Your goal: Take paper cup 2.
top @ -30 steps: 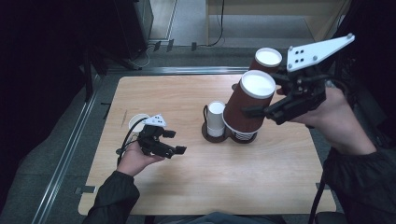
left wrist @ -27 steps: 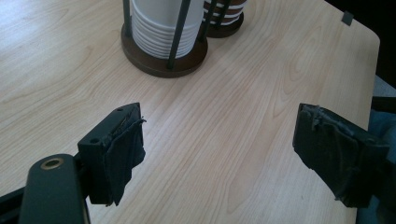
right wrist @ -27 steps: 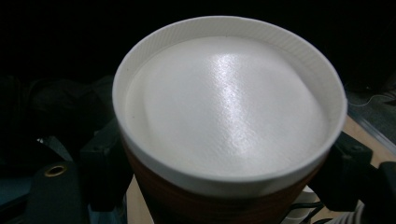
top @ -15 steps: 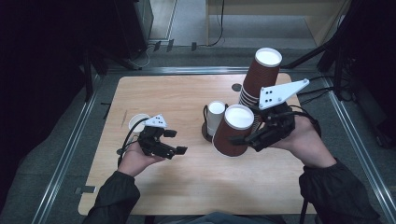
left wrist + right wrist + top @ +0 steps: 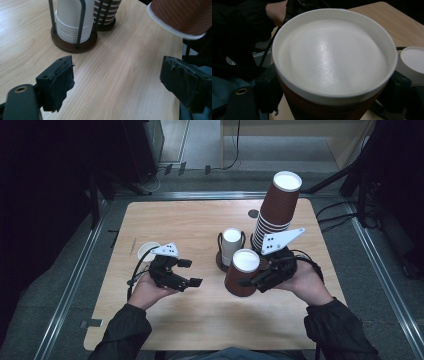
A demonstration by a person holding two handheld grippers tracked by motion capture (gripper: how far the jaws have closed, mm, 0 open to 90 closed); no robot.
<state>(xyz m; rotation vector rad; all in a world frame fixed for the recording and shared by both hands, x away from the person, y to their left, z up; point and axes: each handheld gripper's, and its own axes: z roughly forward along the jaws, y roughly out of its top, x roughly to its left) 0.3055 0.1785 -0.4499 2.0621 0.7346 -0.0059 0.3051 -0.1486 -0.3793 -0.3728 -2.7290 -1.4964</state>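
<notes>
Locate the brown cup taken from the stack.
High view: the brown cup sits upside down in the right gripper, just in front of the white cup holder.

We see a tall stack of brown cups (image 5: 276, 209) beside a wire holder of white cups (image 5: 231, 246), and a lone white cup (image 5: 146, 251) on the wooden table (image 5: 195, 225).

A lab-like recording bay: wooden table (image 5: 200, 225) framed by metal rails (image 5: 70, 285), dark surroundings.
</notes>
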